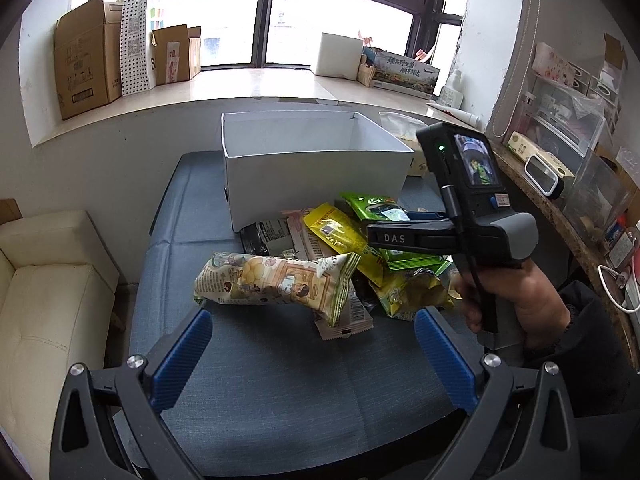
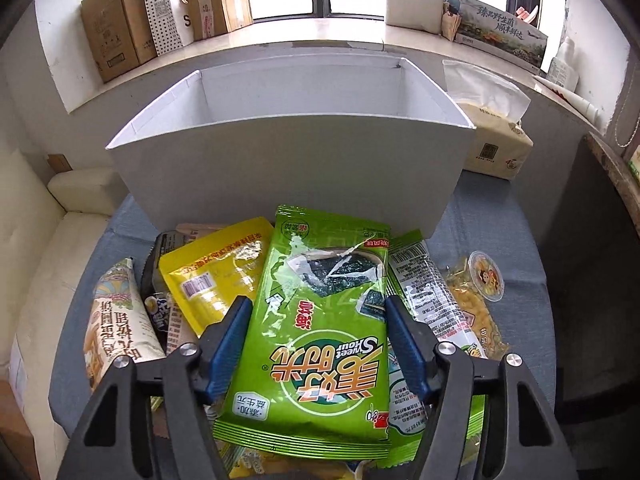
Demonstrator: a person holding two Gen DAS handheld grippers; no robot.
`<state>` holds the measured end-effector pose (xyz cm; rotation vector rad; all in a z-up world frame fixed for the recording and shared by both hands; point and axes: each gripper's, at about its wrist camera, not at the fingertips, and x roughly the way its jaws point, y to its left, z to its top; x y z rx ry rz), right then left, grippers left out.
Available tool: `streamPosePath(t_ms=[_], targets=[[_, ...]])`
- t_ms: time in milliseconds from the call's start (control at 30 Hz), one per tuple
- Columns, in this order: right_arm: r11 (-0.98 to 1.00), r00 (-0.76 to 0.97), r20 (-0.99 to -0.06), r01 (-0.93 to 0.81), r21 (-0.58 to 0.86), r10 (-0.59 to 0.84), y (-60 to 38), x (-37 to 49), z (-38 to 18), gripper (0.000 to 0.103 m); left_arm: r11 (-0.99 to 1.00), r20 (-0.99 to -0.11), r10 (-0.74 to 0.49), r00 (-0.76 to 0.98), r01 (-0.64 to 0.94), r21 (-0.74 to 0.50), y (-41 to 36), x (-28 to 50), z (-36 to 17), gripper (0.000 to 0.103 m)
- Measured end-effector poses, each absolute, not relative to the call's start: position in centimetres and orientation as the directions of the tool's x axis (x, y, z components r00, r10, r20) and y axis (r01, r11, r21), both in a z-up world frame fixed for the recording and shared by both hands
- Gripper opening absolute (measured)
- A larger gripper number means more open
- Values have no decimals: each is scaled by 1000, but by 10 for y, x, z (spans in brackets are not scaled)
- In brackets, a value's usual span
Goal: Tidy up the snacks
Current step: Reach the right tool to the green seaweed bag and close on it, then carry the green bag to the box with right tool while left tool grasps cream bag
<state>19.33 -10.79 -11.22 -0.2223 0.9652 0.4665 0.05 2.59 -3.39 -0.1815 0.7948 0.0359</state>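
- Right gripper (image 2: 314, 332) with blue pads either side of a green seaweed snack packet (image 2: 320, 320), jaws narrowed to the packet's width; pads seemingly touching its edges, firmness of the hold impossible to confirm.
- Green packet lying on top of the snack pile, upside-down lettering toward the camera, dark seaweed picture toward the far end.
- Just beside it, to the left: a yellow pouch (image 2: 218, 276) and a long cream-coloured packet (image 2: 116, 320); to the right, a second green wrapper showing a barcode (image 2: 430, 300) and a clear bag of yellow snacks (image 2: 476, 300).
- Left gripper (image 1: 314, 344) wide apart and holding nothing, hovering above bare blue cloth (image 1: 280, 392), the cream packet lying crosswise just beyond its tips.
- Directly behind the pile: an open white box (image 2: 288, 160), no snacks visible in the part of its inside that shows, near wall touching or nearly touching the snacks.
- Beside the box: a tissue pack (image 2: 496, 140).
- Likely step in hand: picking the first snack, sorting barely begun.
- Next move, judged: firm closing on the green packet, a lift clear of the near wall, then release inside the box.
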Motion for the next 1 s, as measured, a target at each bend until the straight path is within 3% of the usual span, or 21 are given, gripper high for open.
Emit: streamPosePath(t_ms=[300, 533, 800, 1000], targets=[[864, 564, -733, -499, 64, 380, -143, 149, -52, 71, 982, -730, -50, 682, -101, -162, 33, 7, -49, 103], [857, 589, -688, -506, 96, 424, -178, 123, -26, 71, 973, -712, -24, 701, 180, 144, 13, 31, -77, 103], [860, 591, -679, -496, 121, 437, -198, 110, -23, 71, 780, -803, -162, 574, 573, 253, 30, 63, -105, 103], [866, 592, -682, -484, 126, 430, -200, 108, -22, 71, 719, -854, -144, 500, 646, 257, 41, 100, -125, 103]])
